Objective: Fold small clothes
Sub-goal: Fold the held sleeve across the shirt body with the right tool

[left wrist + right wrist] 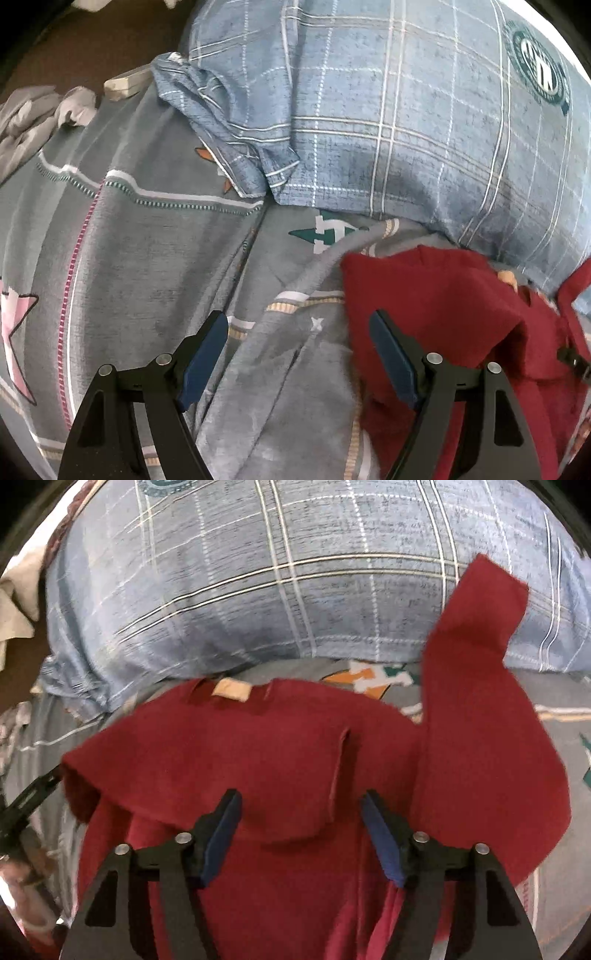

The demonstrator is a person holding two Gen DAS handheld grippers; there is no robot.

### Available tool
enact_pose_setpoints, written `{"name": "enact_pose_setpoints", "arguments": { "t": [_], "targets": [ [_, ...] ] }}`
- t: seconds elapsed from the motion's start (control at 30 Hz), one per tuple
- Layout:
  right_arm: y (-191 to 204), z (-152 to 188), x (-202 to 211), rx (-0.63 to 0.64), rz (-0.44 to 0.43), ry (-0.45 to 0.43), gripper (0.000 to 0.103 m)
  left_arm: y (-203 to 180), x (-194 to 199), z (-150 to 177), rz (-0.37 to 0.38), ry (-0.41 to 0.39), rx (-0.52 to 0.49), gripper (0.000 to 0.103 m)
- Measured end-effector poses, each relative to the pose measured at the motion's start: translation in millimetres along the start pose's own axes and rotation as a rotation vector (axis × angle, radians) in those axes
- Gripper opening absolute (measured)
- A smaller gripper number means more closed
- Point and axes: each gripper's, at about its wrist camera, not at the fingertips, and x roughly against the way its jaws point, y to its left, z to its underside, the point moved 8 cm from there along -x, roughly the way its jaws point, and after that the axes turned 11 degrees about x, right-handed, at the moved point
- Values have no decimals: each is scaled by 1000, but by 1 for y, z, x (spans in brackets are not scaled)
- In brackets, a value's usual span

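A dark red garment (258,760) lies bunched on the grey patterned bedsheet (554,701), its tan neck label (231,690) facing the pillow. One red sleeve or leg (480,635) sticks up to the right against the pillow. My right gripper (301,801) hangs open just over the garment's middle, and its blue pads do not press on the cloth. In the left wrist view the same garment (443,314) lies at the lower right. My left gripper (299,325) is open over the bare bedsheet (147,240), its right finger at the garment's left edge.
A large blue plaid pillow (406,110) lies across the back, directly behind the garment. A crumpled pale grey cloth (29,118) and a small white object (125,86) sit at the far left. The bedsheet to the left of the garment is wrinkled.
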Motion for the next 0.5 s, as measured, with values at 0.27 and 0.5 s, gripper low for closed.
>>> {"name": "enact_pose_setpoints", "arguments": {
  "t": [0.27, 0.5],
  "targets": [
    [-5, -6, 17, 94, 35, -32, 5, -2, -2, -1, -6, 0, -10, 79],
    [-37, -2, 35, 115, 178, -13, 13, -4, -5, 4, -2, 28, -18, 79]
  ]
}}
